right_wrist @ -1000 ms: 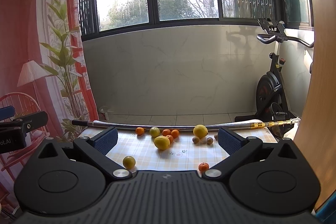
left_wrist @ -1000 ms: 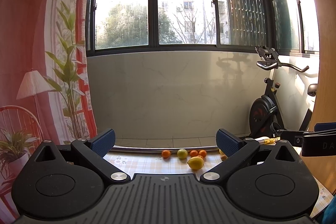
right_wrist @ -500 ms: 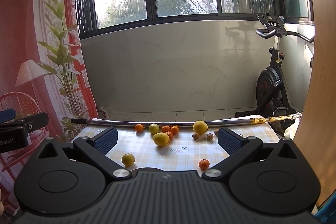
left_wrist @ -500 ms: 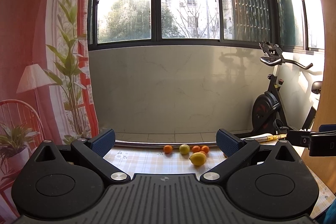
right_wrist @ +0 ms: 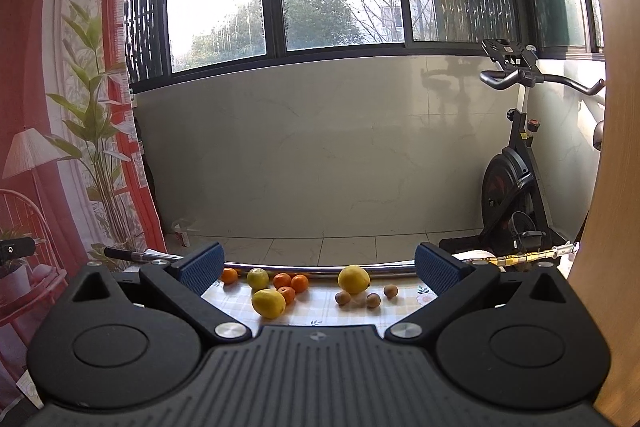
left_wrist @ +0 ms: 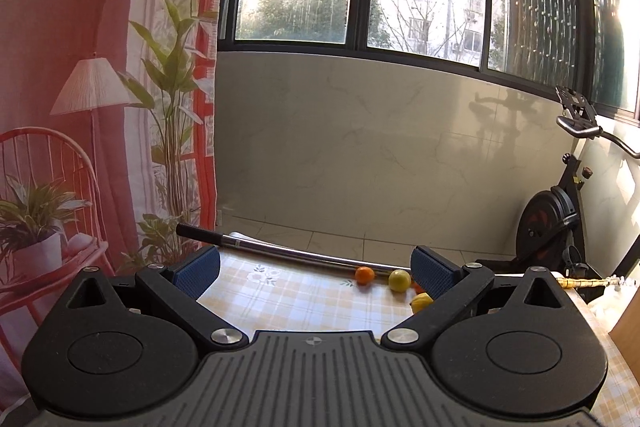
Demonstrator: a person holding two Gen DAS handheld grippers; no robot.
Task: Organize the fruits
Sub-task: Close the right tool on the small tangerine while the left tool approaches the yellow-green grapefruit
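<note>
1. Left hand-held gripper: jaws spread wide, nothing held; raised above the near part of the counter.
2. Right hand-held gripper: jaws likewise wide apart and empty.
3. Fruits: ranged along the counter's far edge against a metal rod. Listed: two lemons, a greenish citrus, small oranges, three small brown fruits.
4. Handling, judged: all are round, firm and liable to roll; the rinds look smooth. Each is best taken across its widest middle with light pressure. The brown fruits are small and easily missed.
</note>
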